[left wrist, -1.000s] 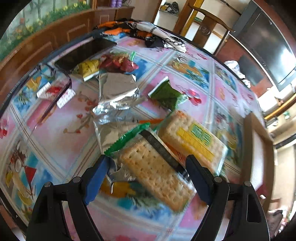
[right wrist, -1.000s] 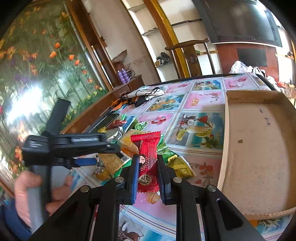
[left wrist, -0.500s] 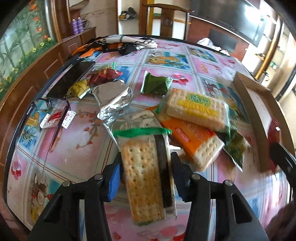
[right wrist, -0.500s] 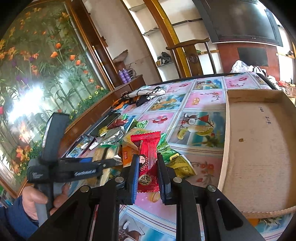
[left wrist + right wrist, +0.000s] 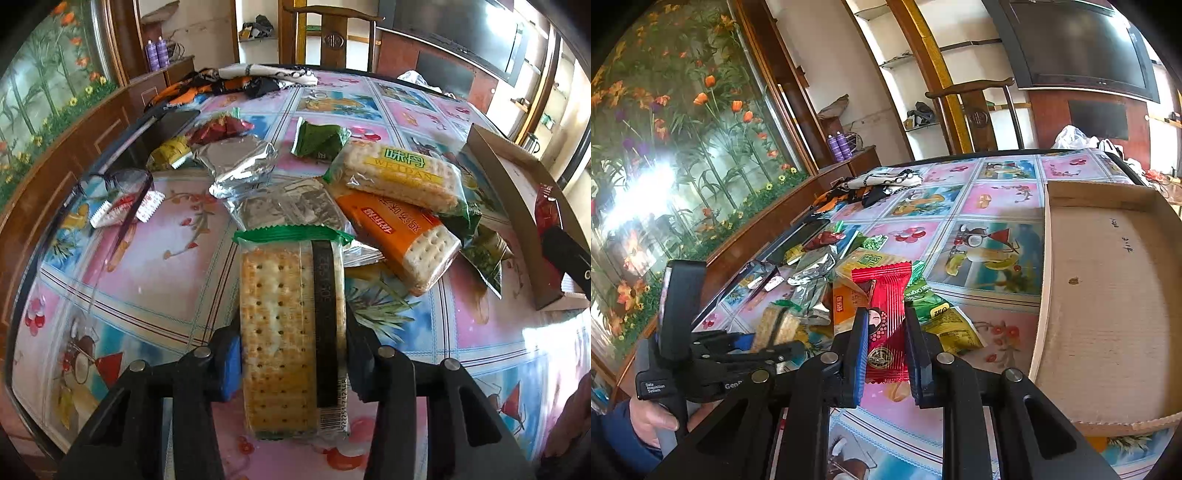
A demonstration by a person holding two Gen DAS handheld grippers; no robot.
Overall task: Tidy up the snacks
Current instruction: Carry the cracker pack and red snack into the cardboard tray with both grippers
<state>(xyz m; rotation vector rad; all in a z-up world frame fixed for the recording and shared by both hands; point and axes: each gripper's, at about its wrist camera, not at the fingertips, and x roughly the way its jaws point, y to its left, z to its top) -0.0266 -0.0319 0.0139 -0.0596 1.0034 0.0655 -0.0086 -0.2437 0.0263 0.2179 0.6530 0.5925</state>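
A clear cracker pack with a green top edge [image 5: 277, 295] lies lengthwise between the pads of my left gripper [image 5: 291, 354]. The jaws are closing and both pads press its sides. In the right wrist view the same left gripper [image 5: 768, 343] holds that cracker pack [image 5: 777, 325] low over the table, in a person's hand. My right gripper [image 5: 886, 332] is shut on a red snack packet [image 5: 882, 291], held just left of the open cardboard box [image 5: 1108, 295]. More snacks lie in a heap: a yellow-label cracker pack [image 5: 402, 177] on an orange one [image 5: 399, 232].
Silver foil packs [image 5: 240, 166], a green packet [image 5: 319, 140] and a dark red packet [image 5: 221, 129] lie further back. Glasses [image 5: 114, 184] and small sachets sit at the left. A dark flat device [image 5: 173, 122] and crumpled cloth [image 5: 240, 81] lie near the far edge.
My left gripper rolled upright and its jaws closed from wide apart onto the cracker pack, which now lies straight between them. The right gripper stayed still with the red packet.
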